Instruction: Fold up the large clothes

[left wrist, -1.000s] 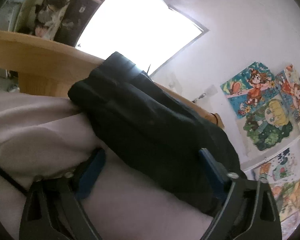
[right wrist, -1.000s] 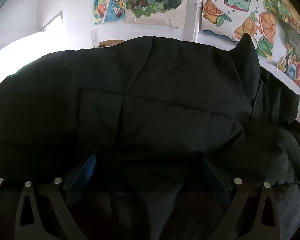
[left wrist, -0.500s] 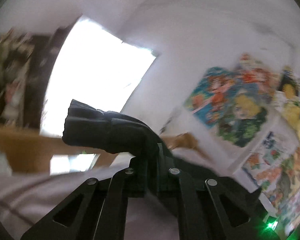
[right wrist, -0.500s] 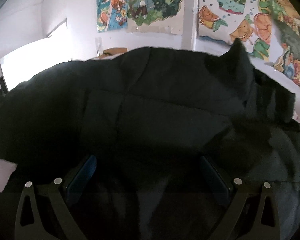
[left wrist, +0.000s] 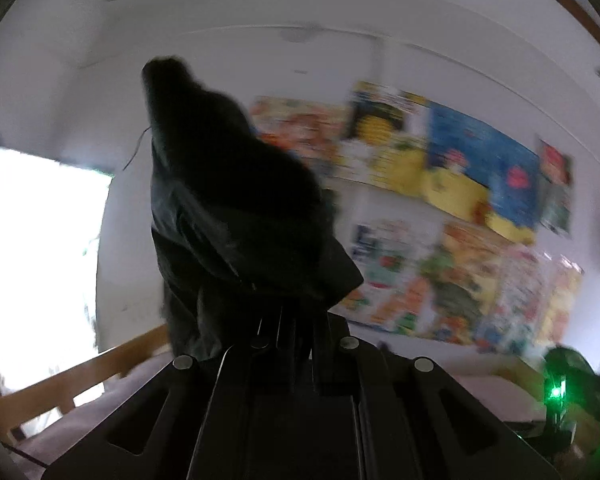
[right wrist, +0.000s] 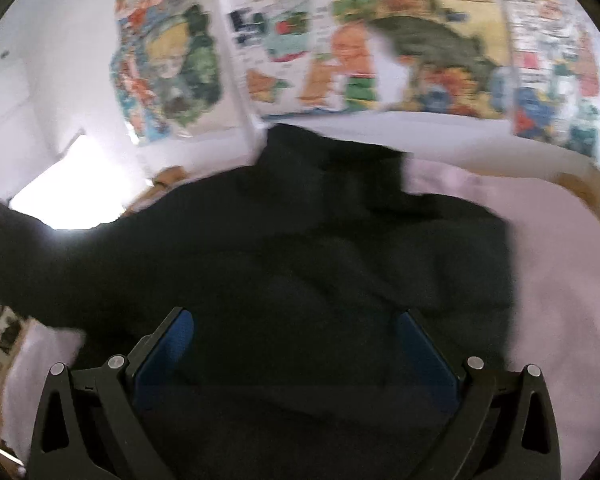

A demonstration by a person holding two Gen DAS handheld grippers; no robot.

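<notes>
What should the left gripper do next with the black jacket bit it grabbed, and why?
Probably carry it across and lay it over the jacket's body. The left gripper is shut on a raised flap of the black jacket, while the right gripper is open over the rest, spread on the pink sheet.

Left claw (left wrist: 290,316): fingers pressed together, tilted upward, pinching a fold of the black jacket (left wrist: 236,216). Right claw (right wrist: 296,344): blue-padded fingers (right wrist: 168,352) spread wide apart, angled down over the garment, gripping nothing.
</notes>
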